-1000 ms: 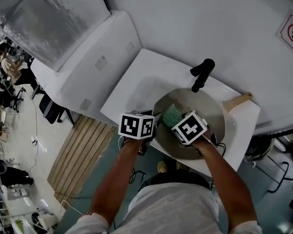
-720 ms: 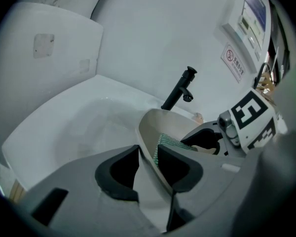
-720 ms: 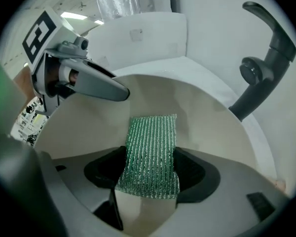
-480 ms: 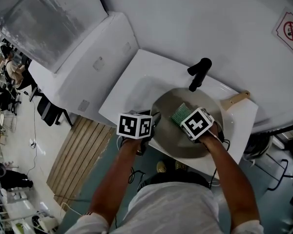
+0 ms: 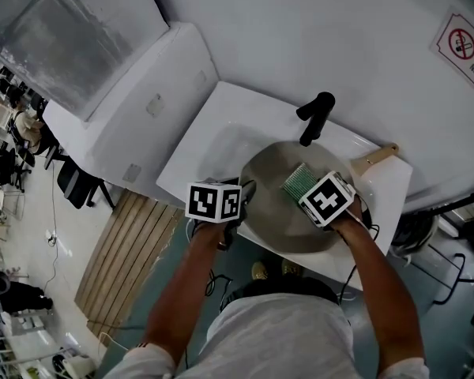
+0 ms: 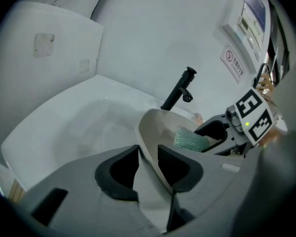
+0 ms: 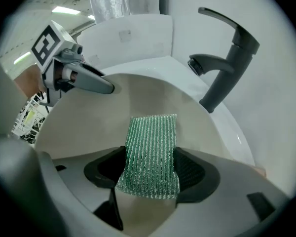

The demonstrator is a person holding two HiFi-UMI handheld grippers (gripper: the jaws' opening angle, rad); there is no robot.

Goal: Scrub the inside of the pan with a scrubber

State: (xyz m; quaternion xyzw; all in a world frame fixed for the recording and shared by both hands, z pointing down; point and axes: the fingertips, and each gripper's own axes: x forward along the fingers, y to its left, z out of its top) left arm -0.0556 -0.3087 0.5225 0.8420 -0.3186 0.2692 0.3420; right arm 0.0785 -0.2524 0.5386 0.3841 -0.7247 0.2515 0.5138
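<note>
While the scrub is on, step: rub green mesh scrubber (image 7: 150, 152) over inside of pan (image 5: 278, 212); best w/ steady downward pressure, overlapping strokes from centre out to the wall, mesh kept flat so the pads don't scrape; L side must hold firm or pan will likely skid in the sink
L gripper (image 6: 148, 168): nearest; jaws part-way closed, clamped on pan rim, one pad inside, one outside; pan looks tipped up toward it
R gripper (image 7: 150, 177): jaws closed on scrubber's near end, a pad each side; points steeply down into pan
Scrubber vs jaws: pinched betw. R pads; free end sticks out past the fingertips and seems to lie flat on inner surface, right of centre in head view; well apart from L jaws, across the bowl
Pan: beige, sits in white sink (image 5: 213, 136); wooden handle (image 5: 373, 161) pokes out far right over sink edge
Faucet (image 7: 227, 58): black, just beyond pan's far rim; no water seen running
Beyond: white wall; no-smoking sign (image 5: 462, 44) at far right
</note>
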